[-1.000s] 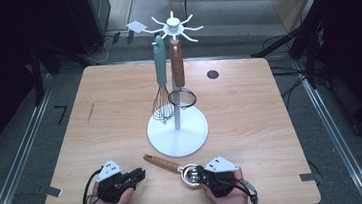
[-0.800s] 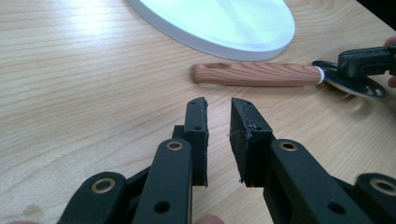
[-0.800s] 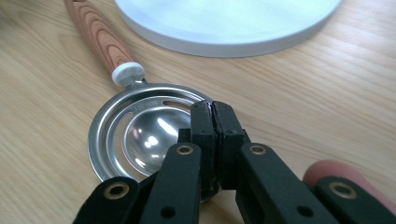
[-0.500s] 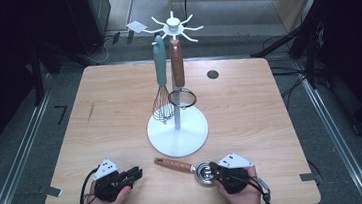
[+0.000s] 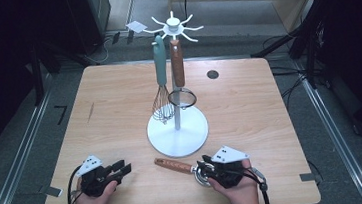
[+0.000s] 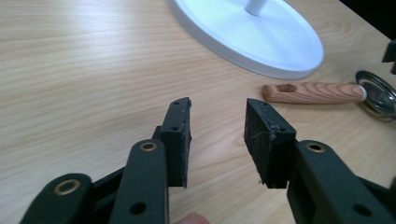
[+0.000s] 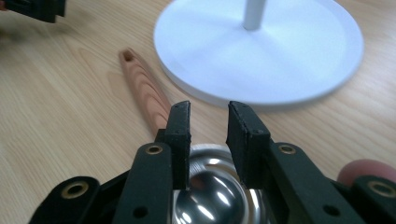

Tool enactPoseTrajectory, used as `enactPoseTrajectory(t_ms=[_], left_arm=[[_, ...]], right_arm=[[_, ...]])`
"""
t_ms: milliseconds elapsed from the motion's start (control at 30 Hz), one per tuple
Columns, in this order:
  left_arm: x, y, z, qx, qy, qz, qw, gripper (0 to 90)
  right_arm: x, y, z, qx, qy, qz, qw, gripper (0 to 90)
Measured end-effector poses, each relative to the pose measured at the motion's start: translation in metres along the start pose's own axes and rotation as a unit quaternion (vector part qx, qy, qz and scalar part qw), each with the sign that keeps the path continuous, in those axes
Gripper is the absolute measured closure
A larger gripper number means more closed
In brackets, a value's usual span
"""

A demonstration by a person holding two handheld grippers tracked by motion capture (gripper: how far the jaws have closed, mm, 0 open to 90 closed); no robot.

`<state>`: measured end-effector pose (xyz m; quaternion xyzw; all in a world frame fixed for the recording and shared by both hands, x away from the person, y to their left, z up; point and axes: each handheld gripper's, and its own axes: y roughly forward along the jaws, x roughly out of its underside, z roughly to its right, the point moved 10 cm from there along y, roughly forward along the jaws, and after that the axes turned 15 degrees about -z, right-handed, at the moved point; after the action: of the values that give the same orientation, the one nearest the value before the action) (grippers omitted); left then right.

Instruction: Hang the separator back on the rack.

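We count one white stand (image 5: 177, 132), two utensils hanging from it, namely a teal-handled whisk (image 5: 160, 84) and a wooden-handled strainer (image 5: 179, 79), and one wooden-handled ladle (image 5: 183, 167) lying on the table (image 5: 250, 115), plus two pairs of tongs. The ladle has a light reddish-brown wooden handle with a hanging hole at its tip and a polished steel bowl; in the high view it lies just at 6 o'clock of the stand's round base, close to it, its handle pointing toward 10 o'clock and its bowl at the right. The right tongs (image 5: 205, 169) sit over the bowl: in the right gripper view (image 7: 208, 123) the pads stand a narrow way apart with the shiny bowl right beneath them, and we cannot tell whether they grip its rim. The left tongs (image 5: 123, 169) rest at about 8 o'clock of the stand base, jaws parted wide around bare table, well apart from the ladle's handle, which the left gripper view (image 6: 217, 135) shows off toward 2 o'clock. Compared with half a second ago, the ladle and the right tongs lie in much the same place near the table's front edge, and the left tongs have barely shifted.
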<state>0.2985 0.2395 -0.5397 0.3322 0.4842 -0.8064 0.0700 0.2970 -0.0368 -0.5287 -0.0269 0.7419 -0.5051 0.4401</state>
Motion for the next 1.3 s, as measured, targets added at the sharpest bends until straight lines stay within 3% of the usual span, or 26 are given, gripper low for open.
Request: enactPoseTrajectory(t_ms=[167,267,367,600,733,833,1133,1233,1300], left_arm=[[0.000,-0.010,-0.025,0.000,-0.031,0.009,0.9995,57.0],[-0.001,-0.015,-0.036,0.005,-0.050,0.022,0.9985,54.4],[-0.003,-0.018,-0.039,0.015,-0.062,0.035,0.9973,53.9],[-0.001,-0.012,-0.036,0.009,-0.050,0.023,0.9984,53.1],[-0.001,-0.011,-0.036,0.008,-0.051,0.021,0.9985,53.2],[-0.001,-0.010,-0.036,0.008,-0.050,0.020,0.9985,53.3],[-0.001,-0.010,-0.035,0.007,-0.048,0.017,0.9987,53.7],[-0.001,-0.009,-0.035,0.007,-0.049,0.017,0.9987,53.6],[-0.001,-0.009,-0.035,0.008,-0.049,0.016,0.9986,53.5]], right_arm=[[-0.015,0.012,-0.014,-0.020,-0.038,-0.011,0.9990,64.3],[-0.017,0.024,-0.018,-0.024,-0.050,-0.034,0.9979,59.2],[-0.016,0.036,-0.024,-0.040,-0.058,-0.050,0.9963,57.9],[-0.009,0.050,-0.032,-0.045,-0.080,-0.081,0.9925,59.9],[-0.005,0.051,-0.035,-0.048,-0.084,-0.082,0.9919,66.4],[-0.002,0.051,-0.040,-0.056,-0.100,-0.083,0.9899,69.9],[0.001,0.052,-0.057,-0.073,-0.146,-0.081,0.9833,70.0],[0.001,0.051,-0.056,-0.075,-0.139,-0.081,0.9841,68.7],[0.000,0.050,-0.056,-0.083,-0.125,-0.080,0.9854,63.3]])
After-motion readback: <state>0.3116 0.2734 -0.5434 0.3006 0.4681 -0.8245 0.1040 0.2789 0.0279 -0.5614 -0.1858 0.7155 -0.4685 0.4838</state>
